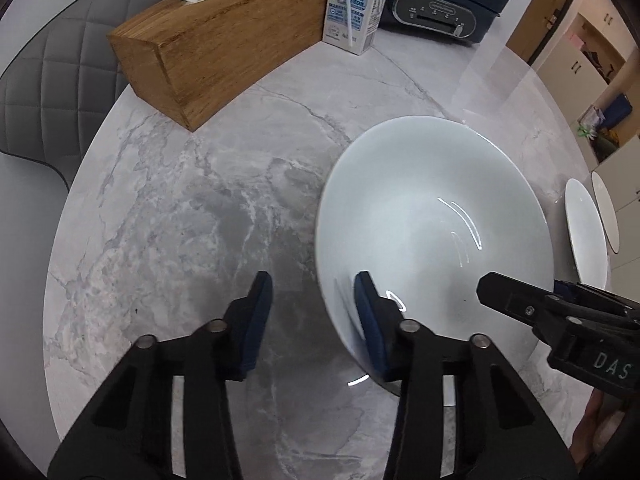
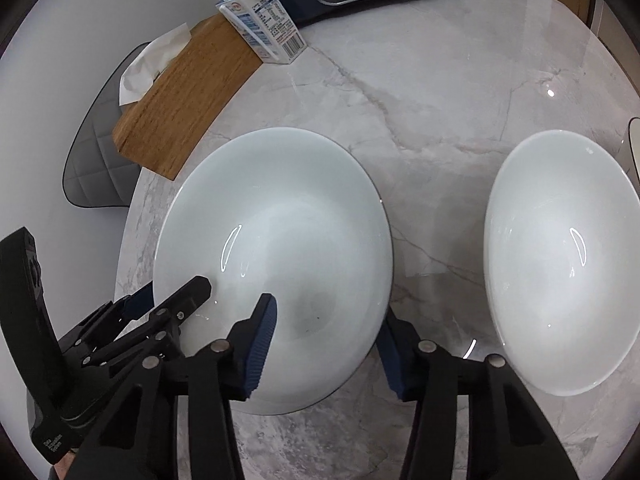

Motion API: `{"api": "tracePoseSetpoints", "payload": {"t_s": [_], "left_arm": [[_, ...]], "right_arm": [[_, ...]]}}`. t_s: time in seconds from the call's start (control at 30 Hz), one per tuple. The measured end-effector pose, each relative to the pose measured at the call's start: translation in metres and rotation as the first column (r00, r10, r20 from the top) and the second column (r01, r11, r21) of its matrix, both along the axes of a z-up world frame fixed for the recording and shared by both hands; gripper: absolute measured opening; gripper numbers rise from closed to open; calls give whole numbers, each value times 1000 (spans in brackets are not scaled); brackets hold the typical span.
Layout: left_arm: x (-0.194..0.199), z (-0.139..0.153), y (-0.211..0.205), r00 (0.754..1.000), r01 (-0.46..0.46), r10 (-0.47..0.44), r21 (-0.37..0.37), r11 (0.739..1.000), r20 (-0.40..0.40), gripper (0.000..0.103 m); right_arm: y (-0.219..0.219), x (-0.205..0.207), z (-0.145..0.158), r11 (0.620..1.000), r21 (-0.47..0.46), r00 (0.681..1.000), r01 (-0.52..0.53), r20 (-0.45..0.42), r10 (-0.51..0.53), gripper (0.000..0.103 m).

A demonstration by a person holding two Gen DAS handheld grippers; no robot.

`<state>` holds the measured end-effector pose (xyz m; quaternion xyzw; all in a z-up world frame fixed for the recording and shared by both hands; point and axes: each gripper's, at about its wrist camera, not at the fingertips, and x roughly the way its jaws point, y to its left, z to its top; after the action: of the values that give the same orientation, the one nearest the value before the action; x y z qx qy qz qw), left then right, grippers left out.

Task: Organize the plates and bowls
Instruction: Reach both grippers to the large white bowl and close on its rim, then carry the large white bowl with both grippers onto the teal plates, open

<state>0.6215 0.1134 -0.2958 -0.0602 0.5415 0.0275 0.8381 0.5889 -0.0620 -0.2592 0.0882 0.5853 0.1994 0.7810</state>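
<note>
A wide white bowl (image 1: 432,208) (image 2: 280,220) stands on the marble table (image 1: 180,200). My left gripper (image 1: 314,316) straddles its near left rim, one blue pad inside the bowl and the other outside over the table. A gap shows between that outside pad and the rim, so it is open. My right gripper (image 2: 326,336) straddles the opposite side of the near rim, its left pad hovering inside and its right pad low outside the wall; it is open too. A second white bowl (image 2: 560,260) sits to the right, untouched.
A wooden tissue box (image 1: 224,40), a milk carton (image 1: 354,8) and a dark blue appliance (image 1: 436,12) line the far side. Two white plates (image 1: 584,232) lie at the right edge. A grey quilted chair (image 1: 60,92) stands beyond the table's left edge.
</note>
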Motion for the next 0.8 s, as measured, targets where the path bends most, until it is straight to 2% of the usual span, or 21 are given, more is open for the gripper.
{"api": "tracePoseSetpoints", "payload": {"t_s": [0.07, 0.13, 0.3, 0.4, 0.53, 0.8], "left_arm": [[1, 1, -6, 1000, 15, -15, 13, 1000, 3, 17], [2, 1, -10, 1000, 19, -19, 21, 1000, 5, 16], [-9, 5, -10, 1000, 18, -18, 9, 1000, 1, 14], [-25, 18, -14, 999, 22, -22, 15, 1000, 30, 14], [-51, 38, -28, 996, 55, -57, 33, 998, 66, 14], [-114, 60, -73, 987, 139, -140, 8, 990, 84, 15]], "right_arm": [[-2, -1, 0, 1000, -11, 1000, -2, 5, 2, 27], [-4, -1, -1, 1000, -27, 1000, -4, 7, 5, 18], [-6, -6, 0, 999, -42, 999, -21, 28, 22, 17], [-8, -15, 3, 999, -36, 999, -26, 35, 27, 17], [-17, -41, 21, 998, -47, 995, -50, 82, 54, 17], [-62, -104, 46, 998, -59, 990, -33, 132, 41, 18]]}}
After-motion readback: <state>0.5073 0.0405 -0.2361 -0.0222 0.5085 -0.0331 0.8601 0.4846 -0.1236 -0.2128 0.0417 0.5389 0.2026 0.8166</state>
